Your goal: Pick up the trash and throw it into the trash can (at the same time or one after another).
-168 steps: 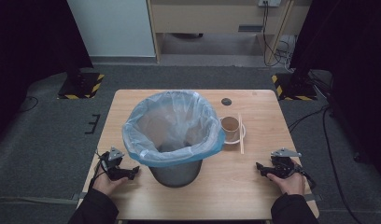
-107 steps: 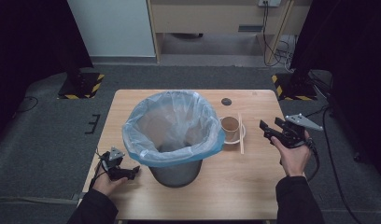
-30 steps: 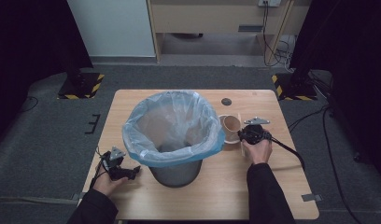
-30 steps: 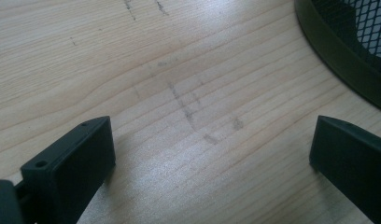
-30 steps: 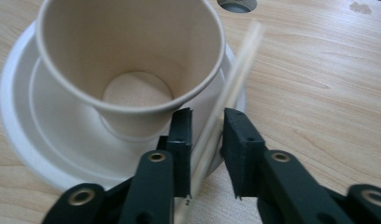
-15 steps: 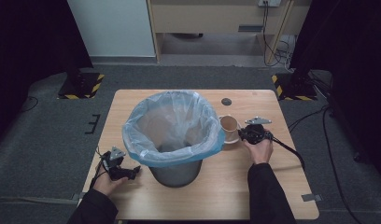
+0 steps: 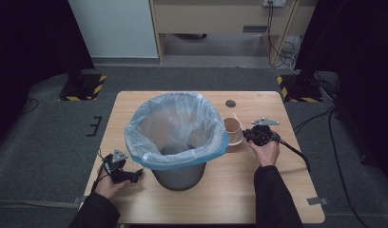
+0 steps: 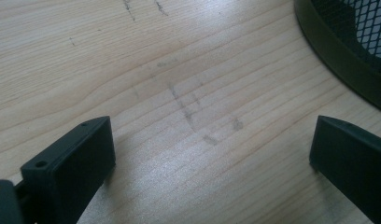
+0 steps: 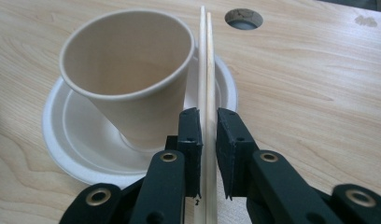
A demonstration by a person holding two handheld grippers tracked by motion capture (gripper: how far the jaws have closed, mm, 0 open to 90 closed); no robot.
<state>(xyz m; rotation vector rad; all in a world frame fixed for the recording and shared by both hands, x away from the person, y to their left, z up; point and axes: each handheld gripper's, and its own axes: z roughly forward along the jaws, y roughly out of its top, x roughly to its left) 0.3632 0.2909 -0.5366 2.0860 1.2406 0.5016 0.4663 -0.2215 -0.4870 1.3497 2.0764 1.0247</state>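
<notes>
A pair of wooden chopsticks (image 9: pixel 205 60) lies side by side across the rim of a white paper plate (image 9: pixel 74 144), just beside a tan paper cup (image 9: pixel 125 70) that stands on that plate. The right gripper (image 9: pixel 207 135) has its two black jaws drawn in around the near end of the chopsticks; the jaws have just been closing, and the sticks sit between the pads, which appear to be pinching them, though a sliver of gap on either side cannot be ruled out. The chopsticks rest on the plate and table, not lifted.

In the high view the same group appears on the right half of the wooden table (image 7: pixel 287 190): plate and paper cup (image 7: pixel 231 127) just beside the waste bin (image 7: pixel 178 137), with the right gripper (image 7: pixel 251 135) at their right edge and the person's right hand (image 7: pixel 264 152) behind it. The bin is a dark mesh basket lined with a pale blue plastic bag (image 7: pixel 149 142) folded over its rim; what lies inside it cannot be told.

The left gripper (image 7: pixel 135 175) rests low on the table near the foot of the bin, jaws spread wide over bare wood, holding nothing; its own view shows the bin's dark mesh base (image 8: pixel 347 51) at upper right.

Judged progress: the work appears to be clearing the disposable tableware into the bin. It is at its start; the grasp on the chopsticks is just being made, and lift, carry and release remain, as do the cup and plate.

A round cable hole (image 7: pixel 230 103) lies beyond the cup.
</notes>
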